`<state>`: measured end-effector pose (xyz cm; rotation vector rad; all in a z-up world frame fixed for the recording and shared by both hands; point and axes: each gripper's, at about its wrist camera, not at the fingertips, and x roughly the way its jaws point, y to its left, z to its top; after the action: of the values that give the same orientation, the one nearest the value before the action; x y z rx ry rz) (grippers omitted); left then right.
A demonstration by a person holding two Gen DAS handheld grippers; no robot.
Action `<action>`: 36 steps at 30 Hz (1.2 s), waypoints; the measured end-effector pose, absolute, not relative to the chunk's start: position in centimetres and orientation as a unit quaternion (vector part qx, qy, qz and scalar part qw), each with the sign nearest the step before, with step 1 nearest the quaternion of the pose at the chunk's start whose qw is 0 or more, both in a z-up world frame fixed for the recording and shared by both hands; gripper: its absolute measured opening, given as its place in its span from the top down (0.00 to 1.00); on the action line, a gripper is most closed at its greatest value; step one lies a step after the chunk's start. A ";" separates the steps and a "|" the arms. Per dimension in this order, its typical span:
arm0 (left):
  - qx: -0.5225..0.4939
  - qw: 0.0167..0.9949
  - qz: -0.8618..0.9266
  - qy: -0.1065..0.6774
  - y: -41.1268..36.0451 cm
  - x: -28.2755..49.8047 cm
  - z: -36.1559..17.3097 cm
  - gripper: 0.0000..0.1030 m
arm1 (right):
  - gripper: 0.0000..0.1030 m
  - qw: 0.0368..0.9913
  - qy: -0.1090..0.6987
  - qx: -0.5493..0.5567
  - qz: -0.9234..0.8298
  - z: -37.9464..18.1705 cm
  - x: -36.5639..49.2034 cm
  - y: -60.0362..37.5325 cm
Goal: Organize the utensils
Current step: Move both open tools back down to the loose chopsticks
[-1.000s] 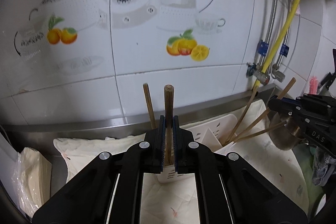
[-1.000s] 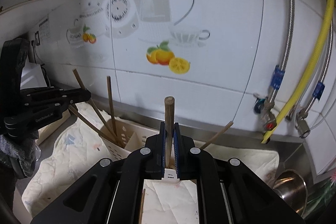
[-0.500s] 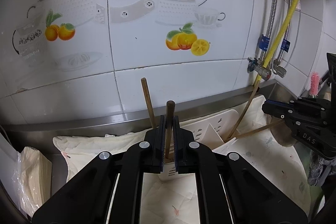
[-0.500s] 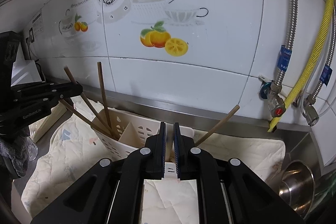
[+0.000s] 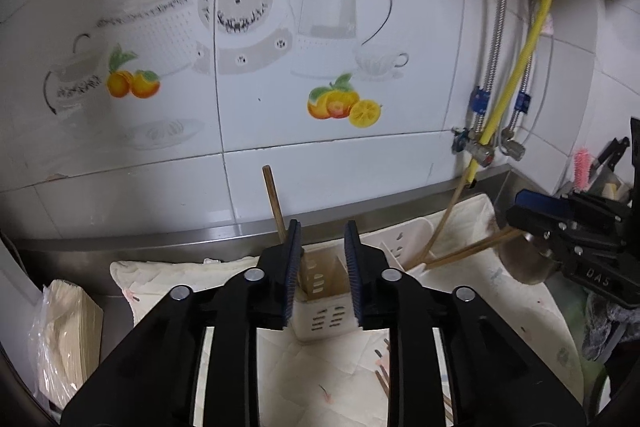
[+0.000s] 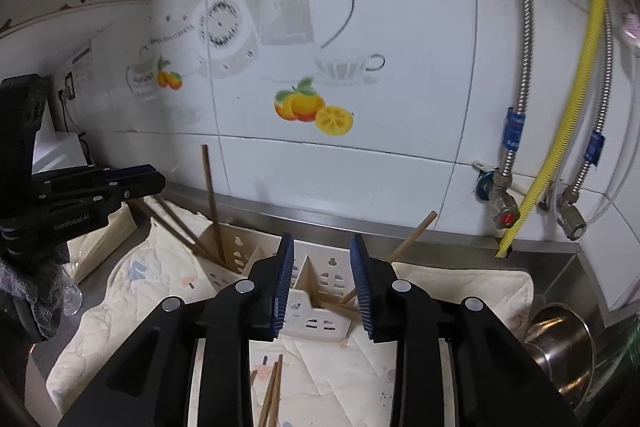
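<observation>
A white slotted utensil holder (image 5: 320, 323) stands on a pale cloth (image 5: 168, 279) by the tiled wall. My left gripper (image 5: 323, 227) hovers over its left compartment, its jaws opening with nothing pressed between the pads. One brown chopstick (image 5: 274, 203) stands upright there, just behind the left finger. Two chopsticks (image 5: 460, 253) lean right out of the other compartment. My right gripper (image 6: 321, 239) hangs over that right compartment (image 6: 320, 323), jaws opening and empty, while a chopstick (image 6: 412, 237) leans beside its right finger. Each gripper shows in the other's view: right gripper (image 5: 520, 211), left gripper (image 6: 158, 183).
Loose chopsticks (image 6: 272, 391) lie on the cloth under the right gripper. A steel bowl (image 6: 560, 339) sits at the right, with hoses and valves (image 6: 504, 203) on the wall above. A bagged stack of paper (image 5: 68, 327) lies at the left.
Both grippers were shut on a thick upright chopstick. Both jaws have opened, the chopsticks have dropped into the holder, and both grippers have drawn back a little.
</observation>
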<state>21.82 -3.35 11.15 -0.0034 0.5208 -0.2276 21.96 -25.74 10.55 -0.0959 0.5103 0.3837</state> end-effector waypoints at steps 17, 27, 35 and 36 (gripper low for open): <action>-0.019 0.955 -0.111 0.273 -2.8 11.6 5.1 0.56 | 0.66 0.933 0.291 -0.045 0.209 1.2 11.5 -26.1; -0.064 0.940 -0.105 0.318 -1.9 8.2 -0.8 0.49 | 0.72 0.910 0.352 -0.054 0.213 -6.5 8.1 -25.9; -0.085 0.930 -0.095 0.344 -1.0 6.5 -3.5 0.49 | 0.83 0.893 0.396 -0.042 0.209 -10.7 8.0 -26.3; -0.088 0.929 -0.094 0.347 -1.0 6.3 -3.8 0.49 | 0.84 0.892 0.397 -0.041 0.210 -10.9 7.9 -26.2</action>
<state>6.31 -0.99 -3.77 -0.1796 0.7102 -0.1935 7.95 -26.18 -10.93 -0.0860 0.8242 0.4358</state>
